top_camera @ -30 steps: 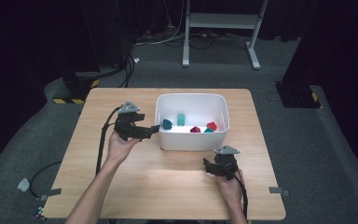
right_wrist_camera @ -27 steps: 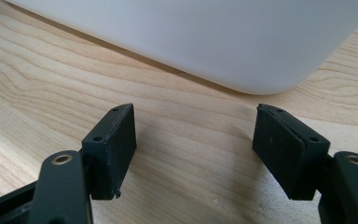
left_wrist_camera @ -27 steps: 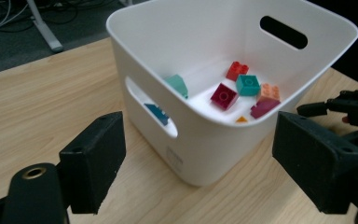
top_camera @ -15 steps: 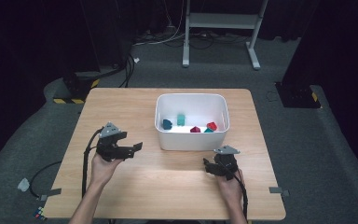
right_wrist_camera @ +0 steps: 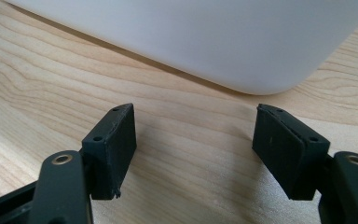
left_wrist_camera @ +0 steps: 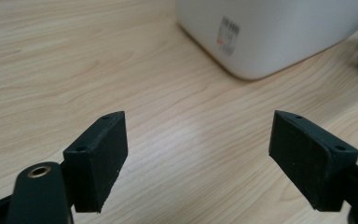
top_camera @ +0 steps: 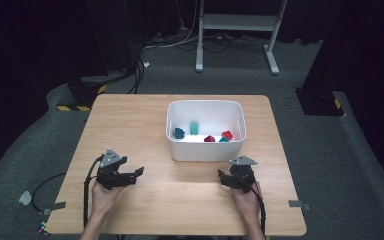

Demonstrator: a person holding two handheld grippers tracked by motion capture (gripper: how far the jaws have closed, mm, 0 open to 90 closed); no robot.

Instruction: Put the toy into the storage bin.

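Note:
A white bin [top_camera: 205, 149] stands at the middle of the wooden table [top_camera: 130, 120]. Inside it lie several small blocks: a dark teal one [top_camera: 179, 133], a light teal one [top_camera: 194, 128], a dark red one [top_camera: 209, 139] and a red one [top_camera: 227, 135]. My left gripper [top_camera: 139, 172] rests low at the table's front left, open and empty, its jaws wide apart [left_wrist_camera: 196, 154] and facing the bin's corner [left_wrist_camera: 261, 42]. My right gripper [top_camera: 222, 178] sits at the front right, open with nothing between its fingers [right_wrist_camera: 193, 149], just short of the bin's near wall [right_wrist_camera: 205, 37].
Bare wood lies between the two grippers and to the left of the bin. Behind the table stand a white metal frame [top_camera: 235, 22], cables on the grey floor [top_camera: 145, 65] and a yellow-black striped base [top_camera: 80, 100].
My left gripper has pulled back from beside the bin's left wall to the table's front left. The right gripper has stayed where it was.

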